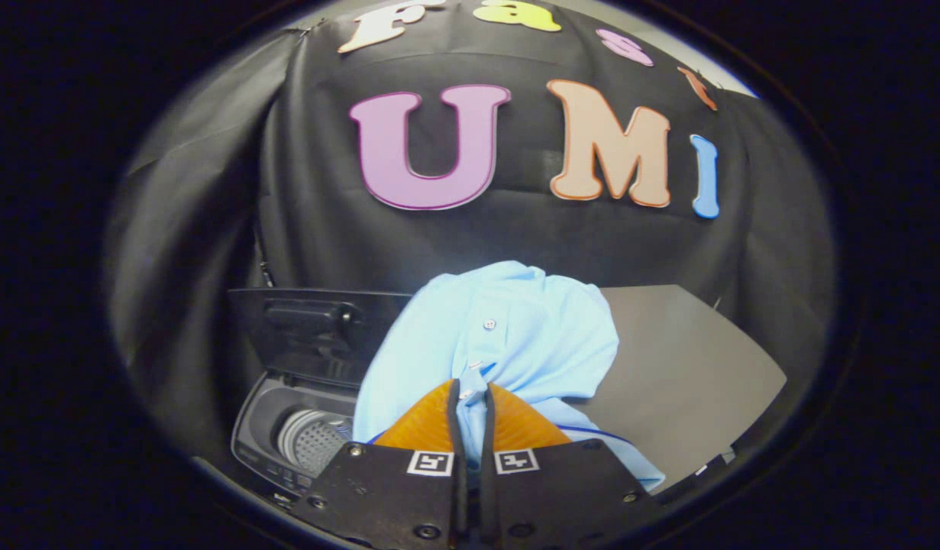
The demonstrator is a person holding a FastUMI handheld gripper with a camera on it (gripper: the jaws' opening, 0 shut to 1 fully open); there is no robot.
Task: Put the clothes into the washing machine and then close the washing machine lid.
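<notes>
Here the gripper (470, 393) is squeezed tight on a light blue shirt (500, 344). Both orange fingers (420, 424) press on a fold of the cloth, close together. The shirt bunches up just ahead of the fingers and hangs down around them. It shows small buttons. Past the shirt, on one side, lies a grey counter (683, 374). On the other side sits the washing machine (286, 428), lower down. Its lid (309, 328) stands up open, and the drum (313, 439) shows inside.

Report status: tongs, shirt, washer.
Tongs shut on light blue button-up shirt, bunched up, held above grey table. Dark top-loading washing machine beside it, lid up. Nothing blocking the drum.
</notes>
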